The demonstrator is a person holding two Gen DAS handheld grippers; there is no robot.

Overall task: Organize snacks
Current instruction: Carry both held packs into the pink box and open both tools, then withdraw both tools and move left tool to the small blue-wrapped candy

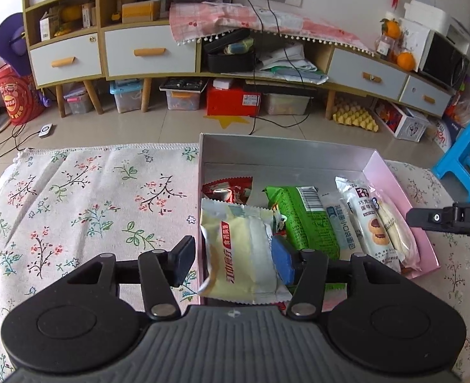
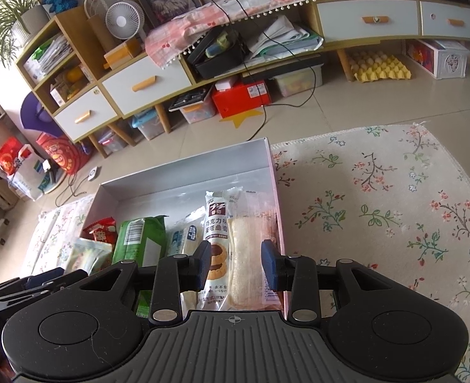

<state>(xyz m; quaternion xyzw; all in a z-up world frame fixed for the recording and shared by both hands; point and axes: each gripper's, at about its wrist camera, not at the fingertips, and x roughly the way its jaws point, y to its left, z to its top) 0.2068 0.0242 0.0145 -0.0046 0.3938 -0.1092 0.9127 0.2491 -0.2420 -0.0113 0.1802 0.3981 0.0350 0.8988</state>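
A white box with pink outer walls [image 1: 282,153] [image 2: 184,172] stands on the floral cloth and holds several snack packets. My left gripper [image 1: 233,261] is open astride the box's left wall. A pale yellow packet [image 1: 235,249] leans between its pads, with a gap beside the left pad. Further in lie a red packet [image 1: 228,190], a green packet [image 1: 298,214], a cookie packet [image 1: 369,220] and a bread packet [image 1: 394,233]. My right gripper [image 2: 236,265] hangs over the box's right side. Its narrow-set jaws flank the cookie packet [image 2: 217,223] and the bread packet [image 2: 244,242], which lie flat.
The floral cloth [image 1: 85,198] [image 2: 378,207] spreads to both sides of the box. Beyond it are tiled floor with cables, a long low cabinet [image 1: 149,51] with storage bins beneath, and a blue stool [image 1: 467,159] at the right.
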